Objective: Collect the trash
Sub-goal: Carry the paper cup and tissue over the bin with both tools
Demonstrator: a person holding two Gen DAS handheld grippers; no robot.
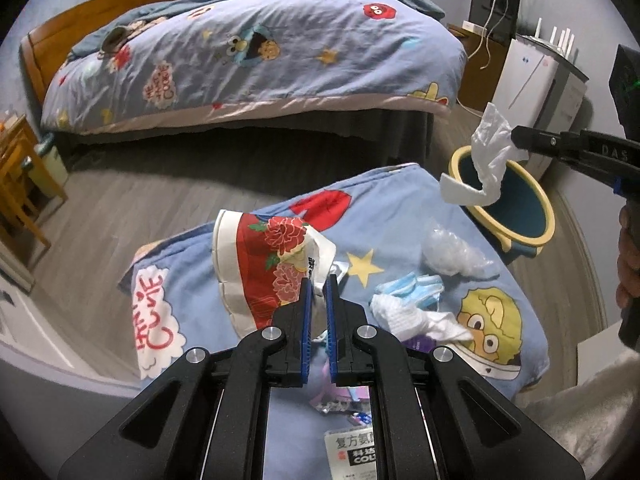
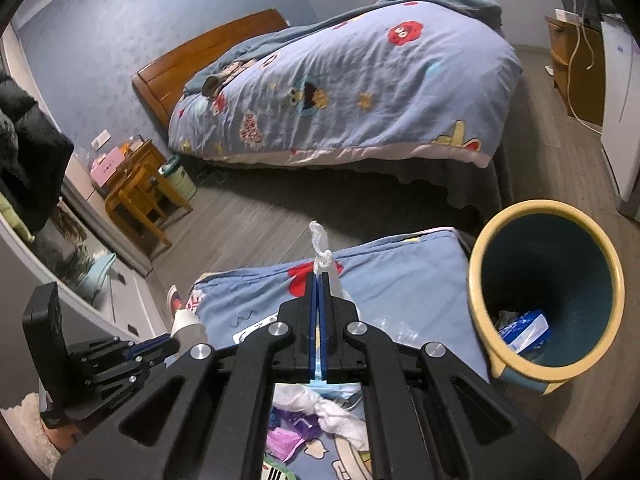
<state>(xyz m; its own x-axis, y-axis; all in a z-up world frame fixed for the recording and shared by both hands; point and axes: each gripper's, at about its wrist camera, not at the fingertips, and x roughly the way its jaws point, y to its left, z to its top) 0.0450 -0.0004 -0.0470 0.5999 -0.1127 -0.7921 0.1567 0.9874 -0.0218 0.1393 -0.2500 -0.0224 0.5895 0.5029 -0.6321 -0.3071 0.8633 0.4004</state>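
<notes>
My left gripper (image 1: 319, 280) is shut on the crushed rim of a paper cup (image 1: 264, 264) with red flowers, lifted above a blue cartoon cloth (image 1: 400, 208). My right gripper (image 2: 319, 278) is shut on a white tissue (image 1: 490, 148), which hangs beside and above the yellow-rimmed bin (image 1: 516, 236). In the right wrist view only a tip of the tissue (image 2: 318, 240) sticks out past the fingers, and the bin (image 2: 480, 248) stands to the right with a blue packet inside. On the cloth lie a blue face mask (image 1: 412, 286), a white wad (image 1: 416, 318) and clear plastic (image 1: 452, 254).
A bed (image 1: 256, 52) with a matching quilt fills the far side across the grey wood floor (image 1: 160, 196). A wooden stool (image 2: 148, 196) stands at the left. A white appliance (image 1: 532, 76) and a cabinet stand behind the bin. More wrappers (image 2: 288, 428) lie under the right gripper.
</notes>
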